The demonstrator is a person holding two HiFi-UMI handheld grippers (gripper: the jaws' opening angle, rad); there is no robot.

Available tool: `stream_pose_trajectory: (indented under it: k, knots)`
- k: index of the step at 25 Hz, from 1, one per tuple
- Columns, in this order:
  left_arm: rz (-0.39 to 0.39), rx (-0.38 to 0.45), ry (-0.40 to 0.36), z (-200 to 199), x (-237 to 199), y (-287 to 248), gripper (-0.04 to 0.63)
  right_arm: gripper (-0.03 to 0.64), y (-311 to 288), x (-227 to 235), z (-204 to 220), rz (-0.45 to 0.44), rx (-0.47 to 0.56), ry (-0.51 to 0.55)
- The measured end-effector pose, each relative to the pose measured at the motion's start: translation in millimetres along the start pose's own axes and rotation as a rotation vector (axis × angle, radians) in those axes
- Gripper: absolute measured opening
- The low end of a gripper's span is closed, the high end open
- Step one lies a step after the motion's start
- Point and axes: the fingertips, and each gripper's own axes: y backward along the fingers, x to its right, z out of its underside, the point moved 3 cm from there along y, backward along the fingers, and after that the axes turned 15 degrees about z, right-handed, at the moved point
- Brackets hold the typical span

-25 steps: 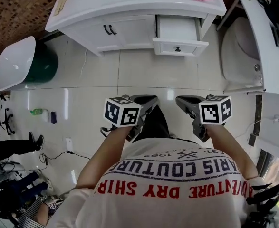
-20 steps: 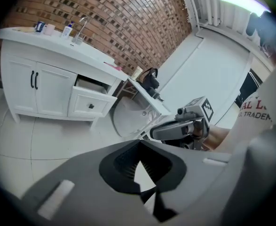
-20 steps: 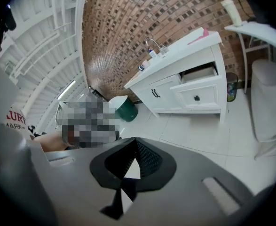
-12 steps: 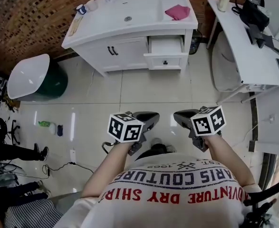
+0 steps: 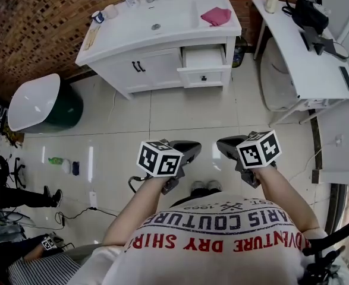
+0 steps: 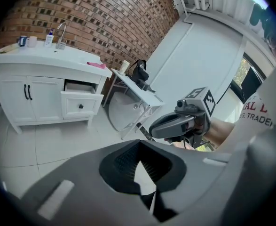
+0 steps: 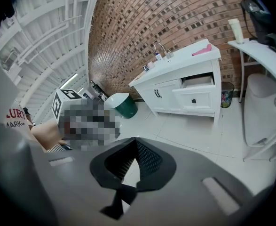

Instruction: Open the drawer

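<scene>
The white vanity point(image 5: 156, 37) stands far ahead against the brick wall. Its right-hand drawer point(image 5: 203, 64), with a black knob, is pulled partly out; it also shows in the left gripper view as the drawer point(image 6: 81, 101) and in the right gripper view as the drawer point(image 7: 196, 94). My left gripper point(image 5: 189, 149) and right gripper point(image 5: 225, 146) hang side by side close to my body, well back from the cabinet over the tiled floor. Both are shut with nothing between the jaws: the left gripper point(image 6: 138, 149) and the right gripper point(image 7: 136, 145) show pads meeting at the tips.
A pink cloth point(image 5: 216, 15) lies on the vanity top beside the basin. A white side table point(image 5: 308, 55) with a black device stands at the right, a white round seat point(image 5: 278, 76) under it. A white-and-green tub point(image 5: 40, 103) sits at the left. Cables and seated people are at the lower left.
Both grippers have drawn back from the vanity and risen, so the cabinet now looks smaller and farther off. The drawer stays pulled out. Little has shifted in the last half second.
</scene>
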Motion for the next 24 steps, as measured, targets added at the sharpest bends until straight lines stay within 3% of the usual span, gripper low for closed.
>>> stream_pose_trajectory:
  k: [24]
  knots:
    - [0.045,-0.025,-0.010,20,-4,15,-0.015,0.006,-20,-22,9,0.023,-0.030,-0.007]
